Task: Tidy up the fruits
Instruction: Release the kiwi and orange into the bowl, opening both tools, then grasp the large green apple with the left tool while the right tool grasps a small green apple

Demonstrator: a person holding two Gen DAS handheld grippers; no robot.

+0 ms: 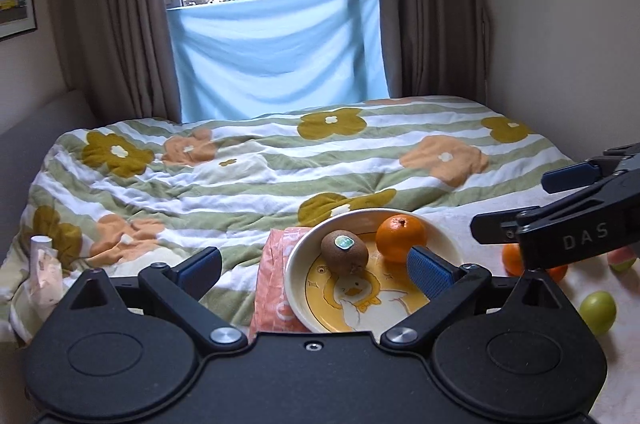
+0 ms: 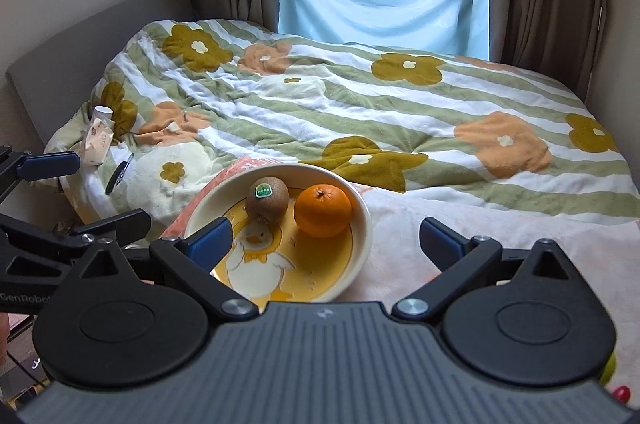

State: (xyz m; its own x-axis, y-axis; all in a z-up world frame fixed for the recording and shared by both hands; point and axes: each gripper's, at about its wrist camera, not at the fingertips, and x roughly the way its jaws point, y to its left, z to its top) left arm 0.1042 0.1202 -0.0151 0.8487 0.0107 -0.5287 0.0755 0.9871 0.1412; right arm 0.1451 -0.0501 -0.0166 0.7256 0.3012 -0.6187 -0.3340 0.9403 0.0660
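Note:
A cream bowl (image 1: 298,256) (image 2: 362,224) with a yellow duck print sits on the bed. It holds a brown kiwi (image 1: 344,252) (image 2: 267,199) with a sticker and an orange (image 1: 401,238) (image 2: 323,210). My left gripper (image 1: 316,272) is open and empty just in front of the bowl. My right gripper (image 2: 326,244) is open and empty over the bowl's near side; it also shows at the right of the left wrist view (image 1: 516,203). Right of the bowl lie another orange (image 1: 514,260), a green fruit (image 1: 598,312) and a pink-green fruit (image 1: 622,260).
The bowl rests partly on an orange-pink packet (image 1: 276,288). A striped flower quilt (image 1: 248,163) covers the bed. A white tube and paper wrapper (image 2: 98,135) and a small dark object (image 2: 118,175) lie at the bed's left edge. Curtains and a window stand behind.

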